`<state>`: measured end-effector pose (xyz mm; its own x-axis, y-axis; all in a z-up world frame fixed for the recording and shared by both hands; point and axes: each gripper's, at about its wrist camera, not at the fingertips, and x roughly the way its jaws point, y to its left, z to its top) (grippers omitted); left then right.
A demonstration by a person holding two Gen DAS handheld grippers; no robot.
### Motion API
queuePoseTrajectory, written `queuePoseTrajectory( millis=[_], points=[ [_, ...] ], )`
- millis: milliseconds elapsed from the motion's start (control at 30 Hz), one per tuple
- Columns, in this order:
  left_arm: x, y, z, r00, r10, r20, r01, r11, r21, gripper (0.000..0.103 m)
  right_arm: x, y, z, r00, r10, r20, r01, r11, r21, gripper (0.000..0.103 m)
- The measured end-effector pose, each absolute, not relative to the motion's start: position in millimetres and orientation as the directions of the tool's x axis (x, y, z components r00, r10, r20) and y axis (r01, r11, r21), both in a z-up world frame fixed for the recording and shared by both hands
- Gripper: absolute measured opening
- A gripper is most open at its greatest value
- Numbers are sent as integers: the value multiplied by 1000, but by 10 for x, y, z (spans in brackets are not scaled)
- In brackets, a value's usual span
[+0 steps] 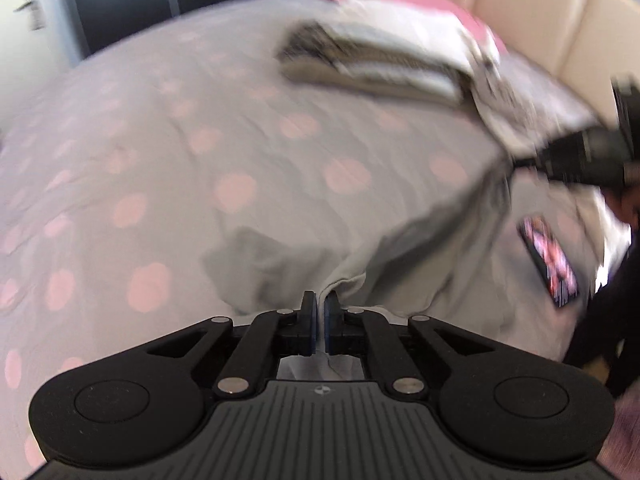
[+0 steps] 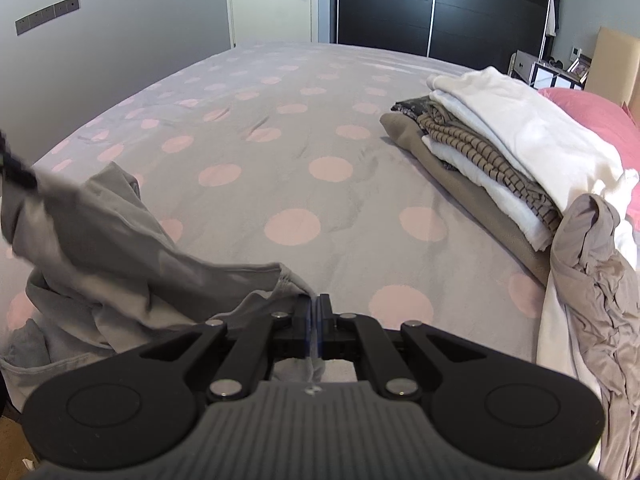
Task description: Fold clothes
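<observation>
Between both closed tools, left tool [image 1: 320,307] and right tool [image 2: 314,307], stretches the clamped grey garment [image 2: 120,256].

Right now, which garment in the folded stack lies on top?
The white one; under it lie the striped one and, at the bottom, the plain brown one.

You're working in a home bedroom: a wide bed under a grey pink-dotted cotton cover [image 2: 280,128], a pink pillow [image 2: 592,116] near its headboard edge, dark sliding wardrobe doors [image 2: 440,8] beyond its foot.
</observation>
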<state>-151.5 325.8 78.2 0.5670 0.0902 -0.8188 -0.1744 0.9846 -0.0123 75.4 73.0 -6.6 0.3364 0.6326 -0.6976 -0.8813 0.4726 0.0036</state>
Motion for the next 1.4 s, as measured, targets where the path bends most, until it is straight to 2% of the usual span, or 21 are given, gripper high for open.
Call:
queuePoseTrajectory(
  millis=[167, 300, 467, 633, 700, 800, 900, 1067, 1233, 1400],
  points=[
    [-1826, 3412, 1439, 694, 207, -689, -291, 957, -6, 1, 654, 801, 294, 358, 679, -642, -887, 462, -6, 3],
    [-2020, 3353, 1912, 757, 266, -597, -315, 949, 23, 1, 510, 837, 866, 442, 720, -535, -871, 487, -65, 3],
    [-2218, 3202, 2328, 822, 286, -493, -309, 950, 36, 1, 374, 709, 1903, 605, 744, -285, -793, 596, -128, 3],
    [-2296, 2953, 2383, 847, 215, -486, -234, 972, 22, 1, 214, 453, 2949, 703, 711, 3, -708, 701, -89, 3],
    [-2329, 2819, 2399, 866, 197, -460, -208, 978, 27, 1, 99, 445, 3194, 701, 712, 35, -706, 700, -107, 3],
    [-2422, 2755, 2559, 890, 240, -388, -240, 970, 49, 1, -80, 524, 3333, 710, 704, 31, -687, 702, -188, 3],
    [-2632, 2844, 2899, 911, 299, -284, -311, 950, 4, 1, -166, 471, 3326, 716, 698, 25, -679, 705, -205, 3],
    [-3022, 2647, 3444, 943, 326, -66, -326, 945, 18, 1, -316, 159, 3365, 721, 690, 68, -677, 722, -146, 3],
    [-3264, 2253, 3724, 944, 316, 92, -322, 945, 53, 1, -594, -249, 3539, 705, 692, 155, -690, 720, -75, 3],
    [-3523, 2009, 3859, 927, 302, 224, -322, 945, 56, 1, -895, -595, 3723, 661, 690, 295, -719, 695, -16, 3]
  ],
)
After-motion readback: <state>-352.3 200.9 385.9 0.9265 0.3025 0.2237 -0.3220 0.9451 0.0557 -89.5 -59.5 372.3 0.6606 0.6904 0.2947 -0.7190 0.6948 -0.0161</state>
